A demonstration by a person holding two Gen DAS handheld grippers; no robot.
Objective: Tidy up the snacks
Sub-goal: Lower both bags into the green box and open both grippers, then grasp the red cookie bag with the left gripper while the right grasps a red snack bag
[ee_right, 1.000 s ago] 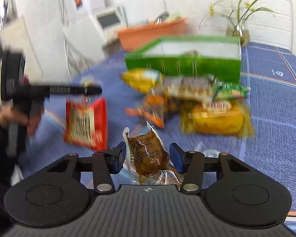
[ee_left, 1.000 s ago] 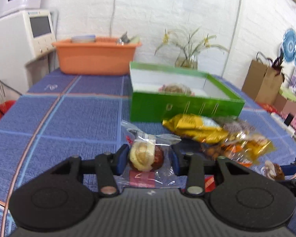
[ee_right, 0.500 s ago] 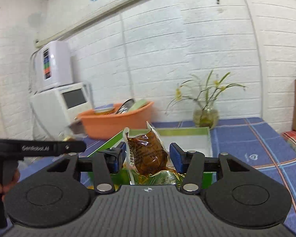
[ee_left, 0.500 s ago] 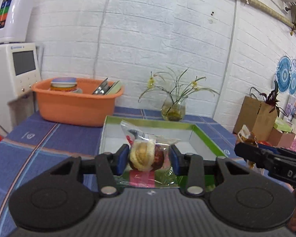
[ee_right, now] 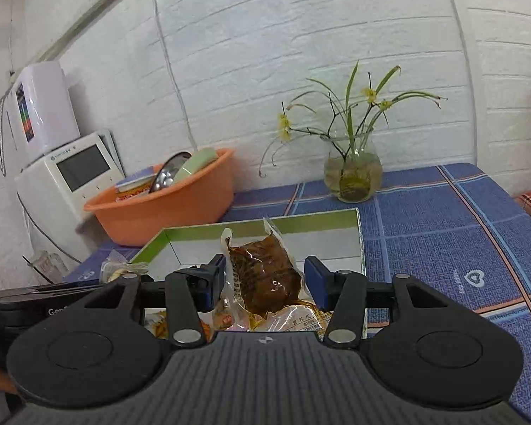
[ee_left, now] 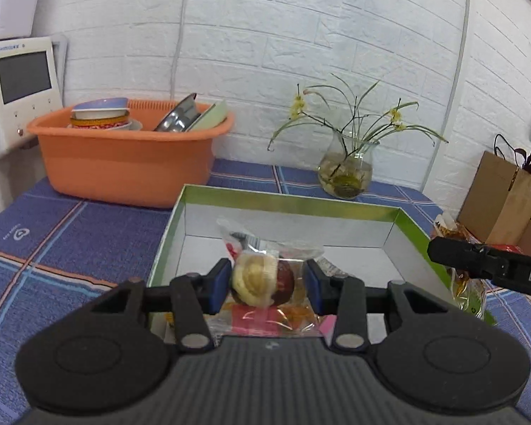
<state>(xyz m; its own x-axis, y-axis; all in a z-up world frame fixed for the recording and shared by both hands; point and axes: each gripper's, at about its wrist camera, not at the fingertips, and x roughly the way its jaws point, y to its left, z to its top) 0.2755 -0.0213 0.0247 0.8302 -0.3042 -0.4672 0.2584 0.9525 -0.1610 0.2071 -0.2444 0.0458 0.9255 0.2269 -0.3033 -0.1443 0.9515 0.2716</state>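
The left matte-black plastic tool [ee_left: 265,281] has a ribbed grey-black body, two round discs at its shoulders, and flat link arms pinned with silver screw heads; its fingertips carry blue pads [ee_left: 218,285]. The right matte-black plastic tool [ee_right: 265,281] matches it, with blue pads [ee_right: 317,283], a small round emblem on the ribbed body, and white lettering on its side. A sliver of bare skin shows beside each.

two wrist views, both facing the bench's far wall edge

each looks forward over the green box [ee_left: 290,205] [ee_right: 265,225], close above it; both share the orange basin [ee_left: 124,163] [ee_right: 166,209] and vase [ee_left: 345,173] [ee_right: 352,173].
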